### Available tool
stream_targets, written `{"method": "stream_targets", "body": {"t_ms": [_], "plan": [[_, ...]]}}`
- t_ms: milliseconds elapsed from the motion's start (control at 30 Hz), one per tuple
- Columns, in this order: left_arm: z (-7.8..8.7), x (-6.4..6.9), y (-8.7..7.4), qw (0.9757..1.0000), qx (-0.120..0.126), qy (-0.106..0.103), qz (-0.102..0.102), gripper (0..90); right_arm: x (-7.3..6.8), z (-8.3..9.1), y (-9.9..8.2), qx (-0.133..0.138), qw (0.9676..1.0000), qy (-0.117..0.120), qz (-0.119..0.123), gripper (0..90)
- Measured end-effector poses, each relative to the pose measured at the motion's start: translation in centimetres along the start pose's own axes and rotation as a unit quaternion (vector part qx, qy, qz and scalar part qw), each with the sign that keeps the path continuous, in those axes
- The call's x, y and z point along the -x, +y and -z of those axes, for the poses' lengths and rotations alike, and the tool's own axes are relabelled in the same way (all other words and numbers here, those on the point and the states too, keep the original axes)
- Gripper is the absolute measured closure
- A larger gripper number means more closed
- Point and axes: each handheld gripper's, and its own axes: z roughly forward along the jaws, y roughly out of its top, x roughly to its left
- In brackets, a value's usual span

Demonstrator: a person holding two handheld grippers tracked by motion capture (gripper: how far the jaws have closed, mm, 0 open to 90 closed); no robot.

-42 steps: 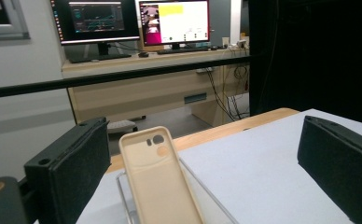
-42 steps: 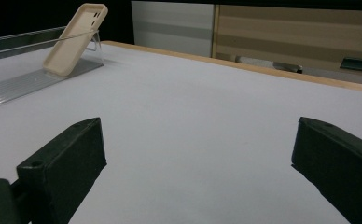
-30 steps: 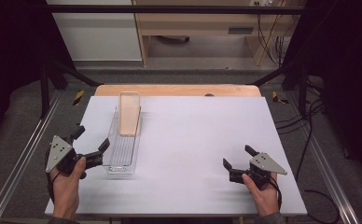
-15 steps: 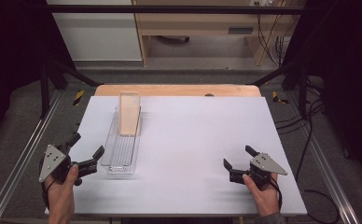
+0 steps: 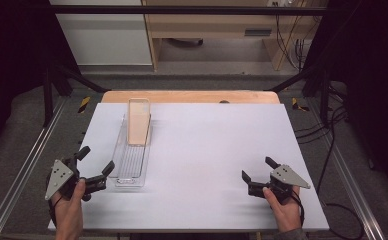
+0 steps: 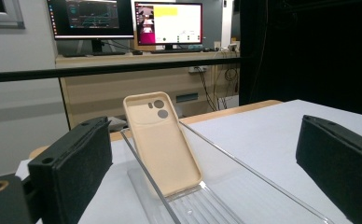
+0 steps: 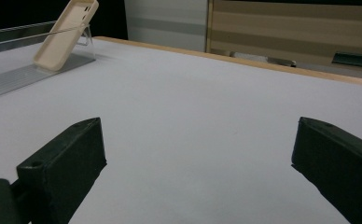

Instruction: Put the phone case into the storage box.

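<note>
A beige phone case (image 5: 138, 122) (image 6: 164, 142) (image 7: 65, 34) leans tilted against the far end of a long clear plastic tray (image 5: 132, 156) (image 6: 226, 186) (image 7: 16, 74) on the white table top (image 5: 207, 150). My left gripper (image 5: 95, 161) (image 6: 207, 172) is open at the tray's near left corner, its jaws wide apart and holding nothing. My right gripper (image 5: 258, 168) (image 7: 202, 163) is open over bare table near the front right, far from the tray.
A wooden strip (image 5: 189, 96) runs along the table's far edge. Metal rails (image 5: 24, 165) flank the table on both sides. Monitors (image 6: 167, 23) stand on a desk beyond the table in the left gripper view.
My left gripper has drawn back toward the table's front left, away from the tray's side. The right gripper has stayed in place.
</note>
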Motion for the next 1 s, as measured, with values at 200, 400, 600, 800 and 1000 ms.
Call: {"method": "stream_targets", "body": {"t_ms": [200, 400, 600, 800, 1000], "plan": [[-0.2, 0.1, -0.5, 1.0, -0.002, -0.006, -0.001, 3.4, 0.3, 0.2, 0.0, 0.002, 1.0, -0.002, -0.001, 2.7], [-0.4, 0.3, -1.1, 0.9999, -0.002, -0.013, 0.001, 3.5, 0.9, 0.6, -0.2, 0.011, 0.9999, -0.003, 0.003, 2.3], [-0.3, 0.4, -1.5, 0.9999, -0.002, -0.017, 0.003, 3.6, 1.6, 0.9, -0.4, 0.025, 0.9996, -0.004, 0.015, 2.3], [-0.3, 0.5, -1.9, 0.9998, 0.001, -0.021, 0.007, 3.6, 2.3, 0.9, -0.8, 0.04, 0.9982, -0.007, 0.044, 3.1], [-0.2, 0.5, -2.6, 0.9997, 0.002, -0.019, 0.014, 3.6, 2.2, 0.8, -1.1, 0.047, 0.9971, -0.008, 0.059, 3.2]]}}
